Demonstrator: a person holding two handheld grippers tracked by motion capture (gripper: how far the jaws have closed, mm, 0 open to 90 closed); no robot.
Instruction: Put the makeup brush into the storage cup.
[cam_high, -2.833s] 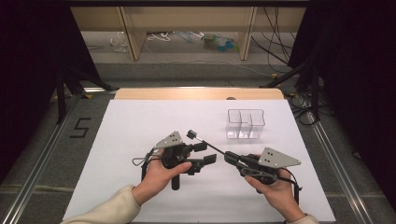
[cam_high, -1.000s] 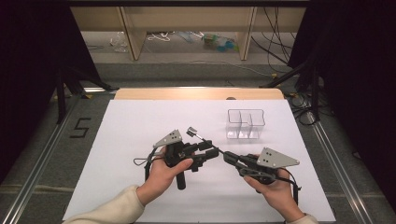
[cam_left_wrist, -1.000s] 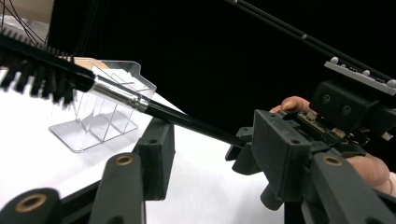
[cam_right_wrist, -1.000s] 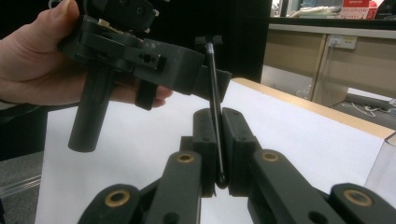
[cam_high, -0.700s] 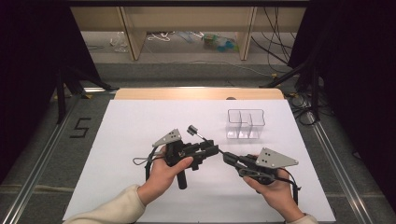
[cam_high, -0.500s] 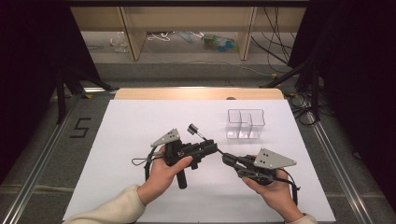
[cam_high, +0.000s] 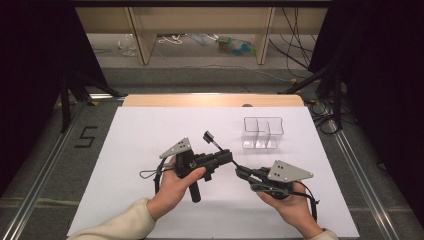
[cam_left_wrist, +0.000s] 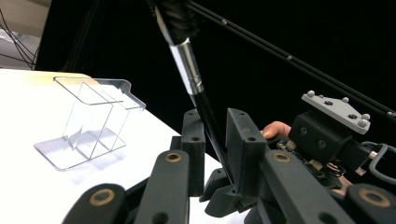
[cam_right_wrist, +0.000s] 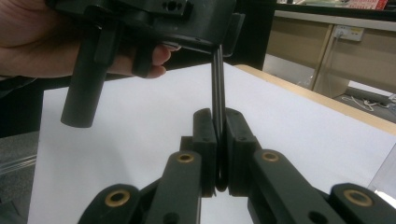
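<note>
Two handheld grippers meet near the middle of the white table sheet (cam_high: 150, 130), each held in one of the person's hands. A slim black makeup brush (cam_high: 214, 142), with a silver ferrule and dark bristle head, runs between them: in the high view its bristle end points up and away toward the far side of the table, and its handle slants down toward the right gripper. The left gripper (cam_high: 226, 157) has its jaws drawn in against the brush handle partway along its length; in the left gripper view the handle (cam_left_wrist: 210, 126) rises between the two black jaws, with the ferrule and bristles above them, and the right gripper's body with its grey plate sits just beyond. The right gripper (cam_high: 242, 172) is clamped on the lower end of the same handle; the right gripper view shows the thin black rod (cam_right_wrist: 218, 93) pinched between its closed jaws and running up to the left gripper (cam_right_wrist: 187, 23) held by the left hand (cam_right_wrist: 42, 42) above. A clear plastic organizer (cam_high: 263, 133) with two compartments stands upright on the sheet beyond the grippers, apart from them, toward the right far side. A wooden board edge (cam_high: 210, 100) borders the sheet's far side.
</note>
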